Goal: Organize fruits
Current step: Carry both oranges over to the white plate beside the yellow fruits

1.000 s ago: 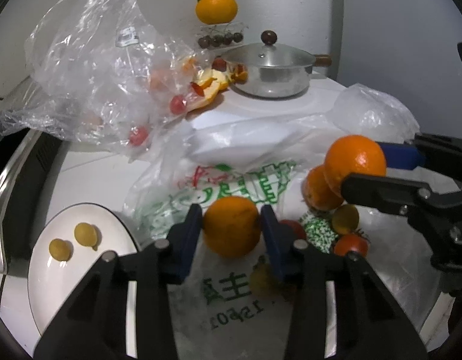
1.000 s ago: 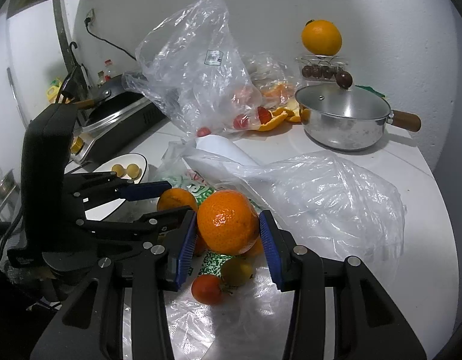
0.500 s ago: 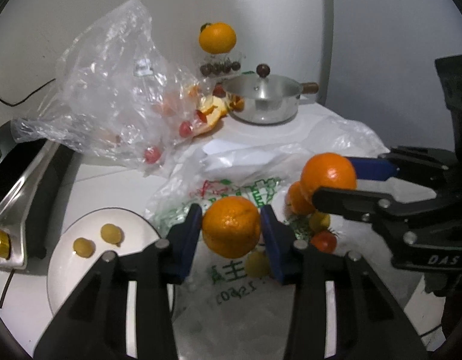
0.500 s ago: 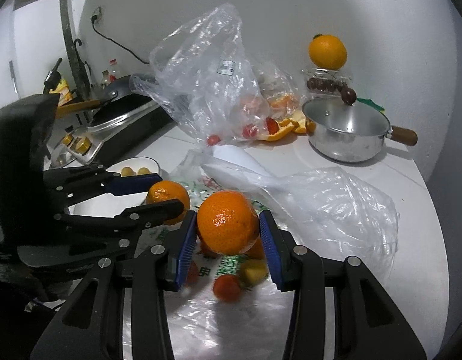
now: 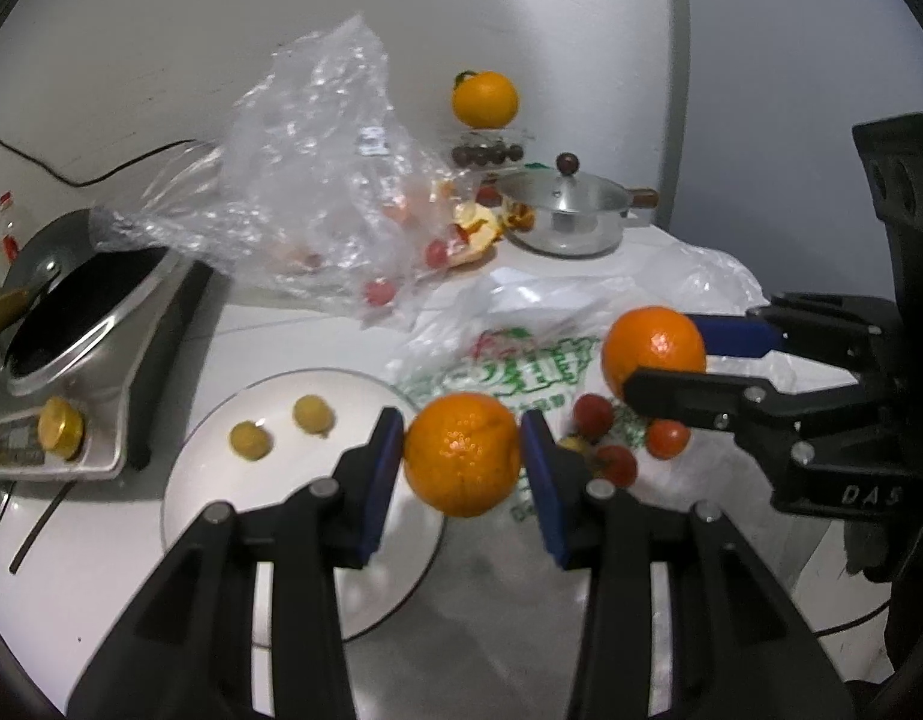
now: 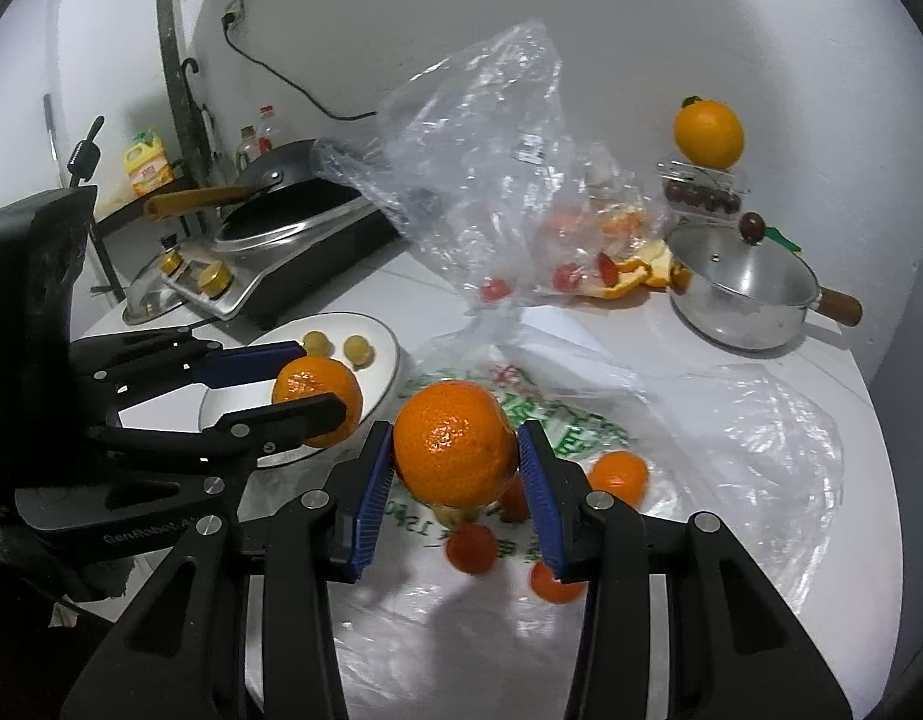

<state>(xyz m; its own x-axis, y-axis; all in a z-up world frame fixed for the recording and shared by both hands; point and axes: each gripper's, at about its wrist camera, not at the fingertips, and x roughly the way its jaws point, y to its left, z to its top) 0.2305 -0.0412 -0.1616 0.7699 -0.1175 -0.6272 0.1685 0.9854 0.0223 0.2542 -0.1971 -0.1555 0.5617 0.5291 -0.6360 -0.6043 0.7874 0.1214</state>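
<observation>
Left gripper [image 5: 461,462] is closed on an orange [image 5: 461,461], blue pads pressed to both flanks, fruit held clear of the surface above the right rim of the white plate [image 5: 197,480]. Right gripper [image 6: 455,468] likewise clamps a second orange [image 6: 455,443] above the printed plastic bag [image 6: 551,414]. Two small yellow fruits [image 5: 281,429] rest on the plate. Loose on the bag: small red tomatoes [image 6: 470,547] and a smaller orange [image 6: 618,473]. Beyond, a crumpled clear bag [image 6: 479,180] holds red fruit beside orange peel [image 6: 638,276]. Farthest: cooktop [image 5: 83,312], lidded steel pot [image 6: 740,288], another orange [image 6: 708,133] atop a clear container.
</observation>
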